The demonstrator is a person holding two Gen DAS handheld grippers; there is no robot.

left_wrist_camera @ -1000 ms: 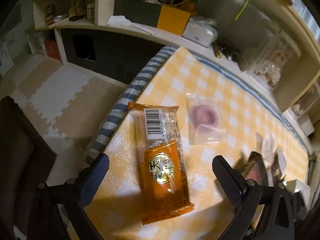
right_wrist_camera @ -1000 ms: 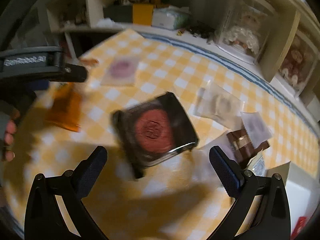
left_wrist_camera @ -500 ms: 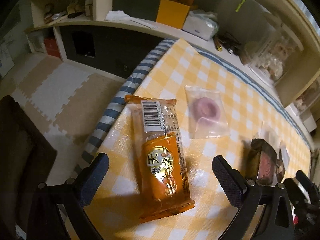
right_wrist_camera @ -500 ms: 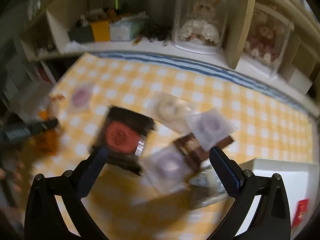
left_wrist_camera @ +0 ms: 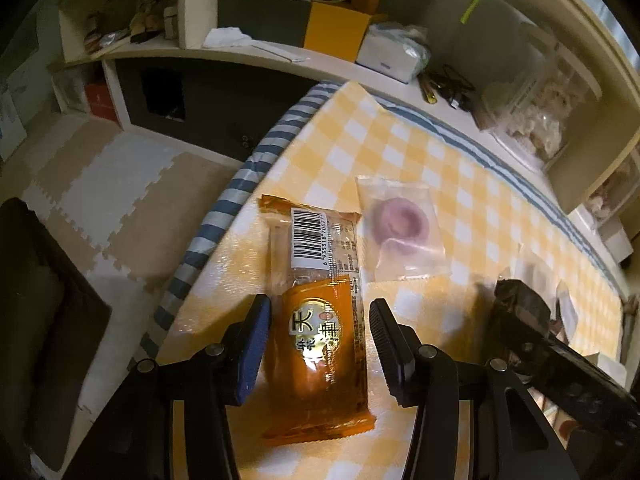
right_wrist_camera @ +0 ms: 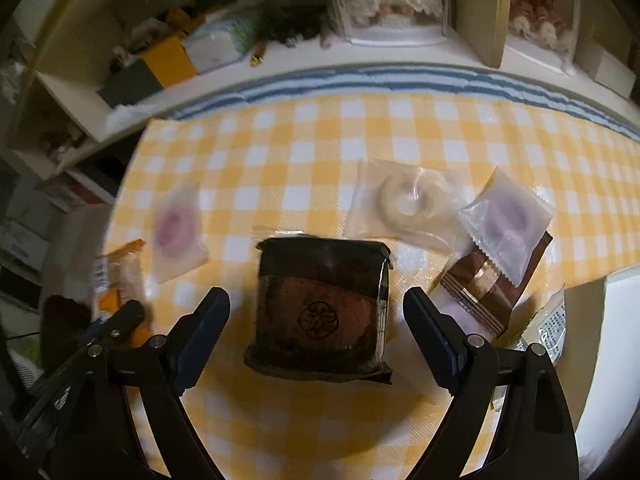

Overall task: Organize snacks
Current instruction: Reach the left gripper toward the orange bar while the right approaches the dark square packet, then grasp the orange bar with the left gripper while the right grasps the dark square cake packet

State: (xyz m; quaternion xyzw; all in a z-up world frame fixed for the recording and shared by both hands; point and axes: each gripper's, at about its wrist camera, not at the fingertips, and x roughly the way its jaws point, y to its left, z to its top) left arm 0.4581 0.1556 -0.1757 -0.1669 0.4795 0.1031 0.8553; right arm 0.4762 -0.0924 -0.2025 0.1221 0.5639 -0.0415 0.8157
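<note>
While shelving is lining the bench's point(right_wrist_camera: 400, 128) twelve-o'clock edge, left tongs point(left_wrist_camera: 320, 340) are closing astride the orange snack point(left_wrist_camera: 320, 332); right tongs point(right_wrist_camera: 316, 320), angled downward, are narrowing astride the black snack point(right_wrist_camera: 320, 308).

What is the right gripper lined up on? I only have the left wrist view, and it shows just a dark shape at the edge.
Observer: The right gripper straddles a black-wrapped cake pack. Its jaws are closing, and the pads are not on it yet.
Operator: What lies past that pack?
Observer: A clear pack with a pale ring lies flat on the cloth, apart from the black one.
Operator: Anything stacked?
Observer: Yes, a frosted sachet with a purple ring lies on a brown packet.
</note>
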